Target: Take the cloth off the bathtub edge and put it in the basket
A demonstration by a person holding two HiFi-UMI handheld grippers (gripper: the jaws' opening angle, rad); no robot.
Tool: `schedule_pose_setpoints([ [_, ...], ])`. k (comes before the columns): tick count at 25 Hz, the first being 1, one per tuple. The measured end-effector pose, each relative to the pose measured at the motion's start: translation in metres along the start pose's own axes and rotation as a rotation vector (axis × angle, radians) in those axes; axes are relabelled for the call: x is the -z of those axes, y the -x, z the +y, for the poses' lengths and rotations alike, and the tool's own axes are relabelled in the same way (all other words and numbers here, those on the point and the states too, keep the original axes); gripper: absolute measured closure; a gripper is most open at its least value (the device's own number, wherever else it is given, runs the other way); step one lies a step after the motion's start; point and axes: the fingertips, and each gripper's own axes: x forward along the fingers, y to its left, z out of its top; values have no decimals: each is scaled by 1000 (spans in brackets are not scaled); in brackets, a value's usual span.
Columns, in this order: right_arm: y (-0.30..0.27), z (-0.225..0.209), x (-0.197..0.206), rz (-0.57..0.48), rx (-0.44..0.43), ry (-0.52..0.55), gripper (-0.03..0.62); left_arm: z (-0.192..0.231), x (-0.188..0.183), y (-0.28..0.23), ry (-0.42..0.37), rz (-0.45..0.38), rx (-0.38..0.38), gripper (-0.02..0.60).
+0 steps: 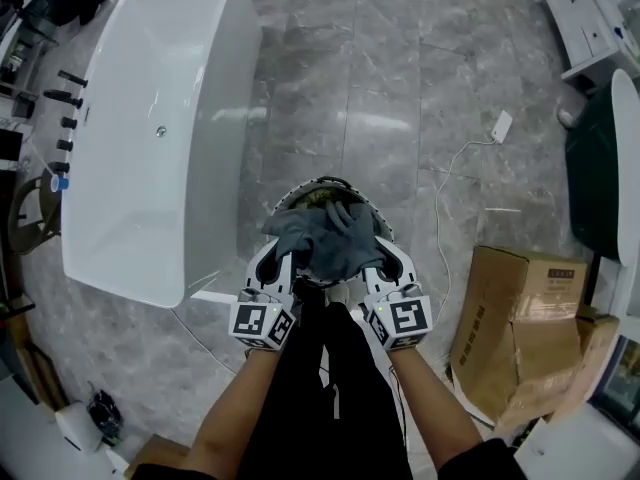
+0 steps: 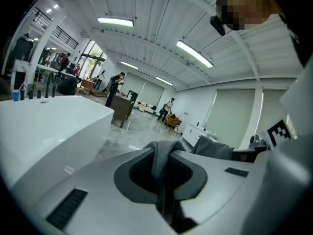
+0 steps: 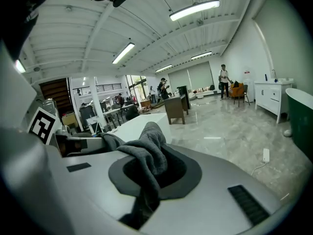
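Note:
Both grippers hold one grey cloth (image 1: 325,236) bunched up over a round basket (image 1: 330,181) on the floor. My left gripper (image 1: 283,256) is shut on the cloth's left side. The right gripper (image 1: 377,255) is shut on its right side. In the left gripper view a fold of the cloth (image 2: 164,153) is pinched in the left gripper (image 2: 161,168). A thick fold of the cloth (image 3: 146,148) is likewise squeezed in the right gripper (image 3: 146,177) in the right gripper view. The white bathtub (image 1: 150,128) stands to the left, with no cloth on its edge.
Cardboard boxes (image 1: 520,318) lie on the floor at the right. A white adapter (image 1: 501,125) with a cable lies on the grey marble floor. A dark green tub (image 1: 598,168) is at the far right. Black taps (image 1: 65,98) line the bathtub's left side.

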Motion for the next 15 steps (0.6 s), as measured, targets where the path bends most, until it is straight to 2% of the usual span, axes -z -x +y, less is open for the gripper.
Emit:
schedule_pose_setpoints([
  [4, -29, -12, 46, 57, 48, 31, 556, 15, 49, -24, 31, 67, 28, 551],
  [8, -56, -19, 100, 112, 33, 21, 556, 28, 104, -45, 17, 109, 59, 551],
  [15, -87, -30, 171, 189, 46, 32, 556, 56, 182, -72, 28, 182, 54, 551],
])
